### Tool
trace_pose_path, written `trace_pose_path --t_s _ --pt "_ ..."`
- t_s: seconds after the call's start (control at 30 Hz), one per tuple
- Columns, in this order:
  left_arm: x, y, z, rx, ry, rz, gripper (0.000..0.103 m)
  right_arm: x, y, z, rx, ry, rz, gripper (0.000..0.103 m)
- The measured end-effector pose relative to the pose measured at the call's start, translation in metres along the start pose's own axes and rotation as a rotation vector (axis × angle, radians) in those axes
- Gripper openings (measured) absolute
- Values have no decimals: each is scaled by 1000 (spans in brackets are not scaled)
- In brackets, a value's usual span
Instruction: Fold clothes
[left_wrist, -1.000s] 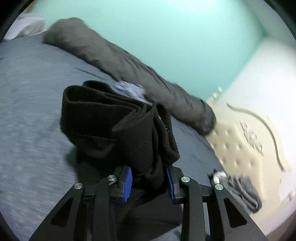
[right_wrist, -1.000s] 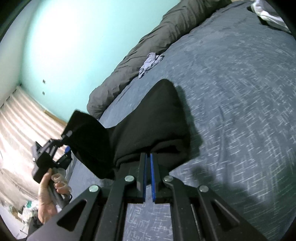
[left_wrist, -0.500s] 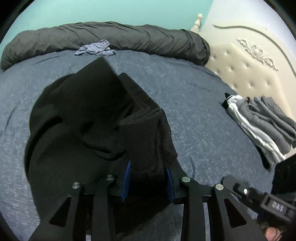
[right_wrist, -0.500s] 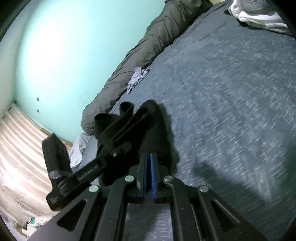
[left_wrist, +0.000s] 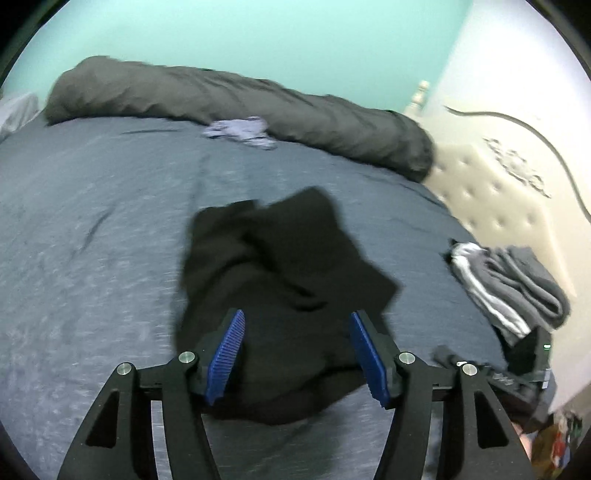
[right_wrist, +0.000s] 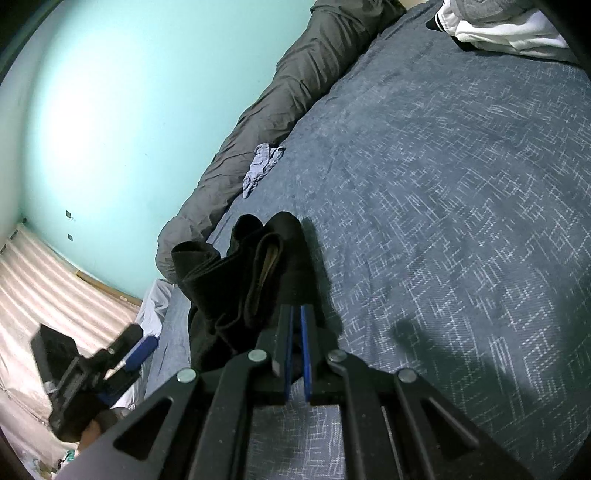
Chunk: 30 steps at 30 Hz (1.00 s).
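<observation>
A black garment (left_wrist: 280, 280) lies bunched on the blue-grey bed (left_wrist: 92, 221). My left gripper (left_wrist: 297, 354) is open, its blue pads (left_wrist: 225, 350) spread wide just above the garment's near edge, holding nothing. My right gripper (right_wrist: 295, 317) is shut on a corner of the same black garment (right_wrist: 243, 280), which rises in folds in front of its fingers. The left gripper also shows in the right wrist view (right_wrist: 92, 373), low at the left, beside the bed edge.
A long dark grey rolled duvet (left_wrist: 240, 107) lies along the far edge by the teal wall. A small pale blue cloth (left_wrist: 240, 131) lies next to it. A stack of folded grey and white clothes (left_wrist: 509, 291) sits at the right near the cream headboard (left_wrist: 517, 192).
My left gripper has opened and let go of the black garment, which has dropped onto the bed. My right gripper stays shut on its corner.
</observation>
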<state>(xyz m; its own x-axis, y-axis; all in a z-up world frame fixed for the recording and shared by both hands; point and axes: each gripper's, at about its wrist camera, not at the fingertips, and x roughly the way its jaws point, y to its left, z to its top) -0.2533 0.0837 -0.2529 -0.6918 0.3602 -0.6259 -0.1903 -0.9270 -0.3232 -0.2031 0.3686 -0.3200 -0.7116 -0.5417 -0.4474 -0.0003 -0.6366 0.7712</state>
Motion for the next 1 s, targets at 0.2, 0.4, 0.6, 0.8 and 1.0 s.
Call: trace_pose_path --t_s 0.2,0.4,0.6,0.8,1.0 --pt "7 34 -25 -17 19 28 64 4 3 -2 -21 9 -5 15" --pt "13 49 -44 -27 27 -3 64 16 12 -8 -64 36 -14 16" --pt "4 54 -42 -72 9 -41 63 25 25 -15 -135 59 -40 26" --pt "2 55 -42 -59 8 -39 63 13 50 -19 -219 18 -24 38" --pt "-4 64 -40 -66 8 -44 63 17 80 -13 -267 4 -35 42"
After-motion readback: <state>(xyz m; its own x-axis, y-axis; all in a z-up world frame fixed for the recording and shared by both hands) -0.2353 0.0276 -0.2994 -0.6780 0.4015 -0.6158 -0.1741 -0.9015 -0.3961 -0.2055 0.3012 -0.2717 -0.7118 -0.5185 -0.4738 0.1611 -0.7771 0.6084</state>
